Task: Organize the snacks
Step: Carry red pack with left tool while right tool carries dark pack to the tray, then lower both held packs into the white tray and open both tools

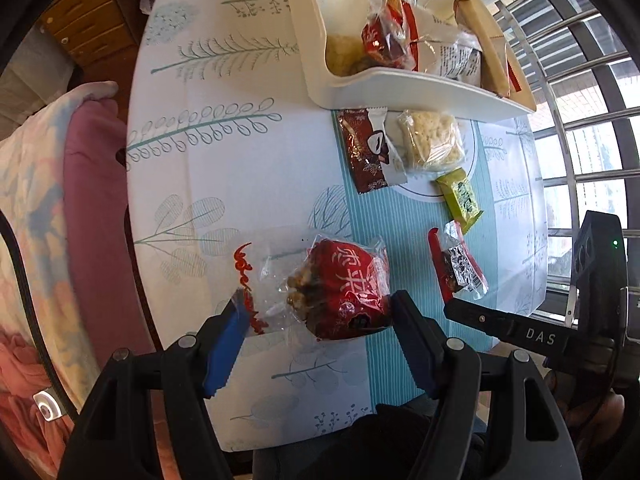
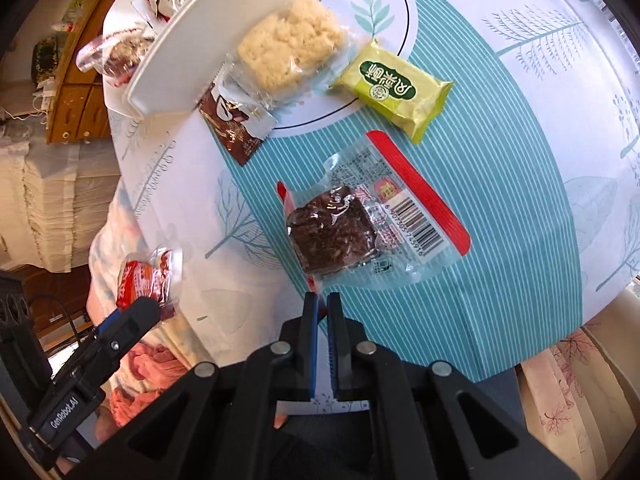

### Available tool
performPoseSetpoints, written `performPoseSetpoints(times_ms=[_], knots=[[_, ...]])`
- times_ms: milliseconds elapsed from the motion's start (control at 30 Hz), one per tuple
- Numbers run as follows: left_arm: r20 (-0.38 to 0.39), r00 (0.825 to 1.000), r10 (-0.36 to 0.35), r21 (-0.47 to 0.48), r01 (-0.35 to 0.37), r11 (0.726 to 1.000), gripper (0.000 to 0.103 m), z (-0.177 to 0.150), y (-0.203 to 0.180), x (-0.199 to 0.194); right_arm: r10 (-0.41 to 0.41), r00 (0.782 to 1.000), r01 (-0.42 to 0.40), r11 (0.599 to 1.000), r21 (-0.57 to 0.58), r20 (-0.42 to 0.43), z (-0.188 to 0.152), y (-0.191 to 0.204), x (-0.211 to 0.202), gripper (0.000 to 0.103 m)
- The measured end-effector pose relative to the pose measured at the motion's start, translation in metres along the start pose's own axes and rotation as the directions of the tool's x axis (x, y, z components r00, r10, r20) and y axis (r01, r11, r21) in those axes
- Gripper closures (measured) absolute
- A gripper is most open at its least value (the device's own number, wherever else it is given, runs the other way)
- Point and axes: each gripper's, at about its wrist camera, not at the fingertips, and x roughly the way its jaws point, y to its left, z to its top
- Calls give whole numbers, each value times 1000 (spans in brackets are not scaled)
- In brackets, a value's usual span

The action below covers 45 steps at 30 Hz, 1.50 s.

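We see a home: a patterned tablecloth (image 1: pixel 240 160), wooden drawers (image 1: pixel 92 28), bedding (image 1: pixel 36 184), a barred window (image 1: pixel 592 128).

snack packets on counter (image 1: pixel 248 160): 5 | cream bin (image 1: pixel 316 40): 1 | packets in bin: perhaps 4, overlapping

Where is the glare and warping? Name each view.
Left wrist view: barred window blown out at right; glare on the red snack bag; table edges bow under the fisheye. Right wrist view: sunlit tablecloth, shine on the dark cake's clear wrapper; white tray rim curves.
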Motion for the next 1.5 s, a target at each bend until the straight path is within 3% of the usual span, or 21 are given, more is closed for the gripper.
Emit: performPoseSetpoints(times_ms=[400,733,1000,1500], knots=[[123,992,21,-84,-10,996,34,6,-31,-68,48,997,-41,990,-134,52,19,-8,-70,99],[229,973,29,-84,-10,996,34,26,-69,-113,73,991,-44,969,-244,111,41,-1,-110,99],[302,952,50,-87,-24,996,34,53,-96,-126,101,979,-36,940,-338,177,64,15,-141,99],[531,847,-8,-62,48,997,33,100,-126,-133,159,922,39,869,-493,353,114,35,-167,99]])
